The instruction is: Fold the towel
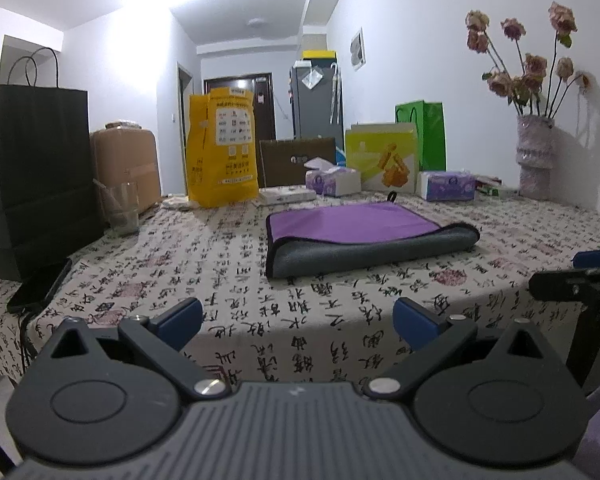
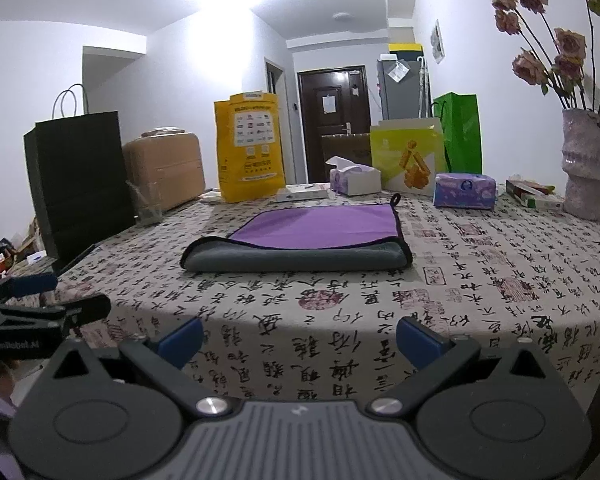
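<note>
Right, both tools sit back at the near edge of the table and neither has anything in it: the left gripper [image 1: 298, 316] has its blue pads spread wide, and the right gripper [image 2: 298, 334] is spread just as wide. Out in the middle of the calligraphy-print tablecloth [image 2: 500, 280] lies the towel [image 2: 300, 240], purple face up with a thick grey roll of itself turned over along the near edge, so it looks at least partly folded already. It reads as plush microfibre: soft, light, floppy, and likely to sag and drag rather than hold a line. A dark bound hem runs round it, and a small hanging loop [image 2: 395, 199] sticks out at the far right corner. The corners look like the best places to pinch, one gripper each. The patterned cloth underneath may bunch up too, so a shallow, clean pinch seems wise.
</note>
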Available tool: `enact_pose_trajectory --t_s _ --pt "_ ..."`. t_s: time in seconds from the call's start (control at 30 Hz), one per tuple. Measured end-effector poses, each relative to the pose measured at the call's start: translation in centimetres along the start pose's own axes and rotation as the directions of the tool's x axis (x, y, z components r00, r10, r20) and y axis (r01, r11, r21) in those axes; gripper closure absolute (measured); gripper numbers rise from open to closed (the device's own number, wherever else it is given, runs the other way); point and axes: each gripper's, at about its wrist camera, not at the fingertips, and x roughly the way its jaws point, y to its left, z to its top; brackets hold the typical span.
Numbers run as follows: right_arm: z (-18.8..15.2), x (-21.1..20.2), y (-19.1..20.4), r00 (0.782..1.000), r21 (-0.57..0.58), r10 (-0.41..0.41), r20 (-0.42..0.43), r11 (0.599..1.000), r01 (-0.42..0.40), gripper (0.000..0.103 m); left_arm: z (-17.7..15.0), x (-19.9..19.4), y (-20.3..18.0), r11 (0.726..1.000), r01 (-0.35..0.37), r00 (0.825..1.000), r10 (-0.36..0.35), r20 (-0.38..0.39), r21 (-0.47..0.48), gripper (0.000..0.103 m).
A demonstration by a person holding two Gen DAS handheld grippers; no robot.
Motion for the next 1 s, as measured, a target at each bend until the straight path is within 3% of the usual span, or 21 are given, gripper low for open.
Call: enact_pose_trajectory --t_s 0.27,0.63,0.93,1.0 --pt "0.8 1.5 -1.0 1.000 0.027 -0.009 0.001 1.000 0.009 0.000 0.8 2.6 0.1 0.999 -0.035 0.999 0.035 -0.030 -0.007 0.000" --pt "3.1 6.7 -4.8 0.997 0.051 -0.082 -0.017 0.995 0.082 0.003 2.5 8.9 1.7 0.993 -0.098 0.991 0.091 -0.103 -0.066 0.000" --pt "4.6 11.6 -6.9 0.993 -0.002 -0.091 -0.071 0.996 0.091 0.016 5.2 15.4 2.4 0.994 -0.023 0.991 0.009 -0.130 -0.105 0.000" --pt "5.1 12.7 -7.4 0.993 -0.001 -0.087 -0.082 0.996 0.087 0.018 5.8 16.9 2.4 0.995 0.006 0.992 -0.019 -0.126 -0.099 0.005"
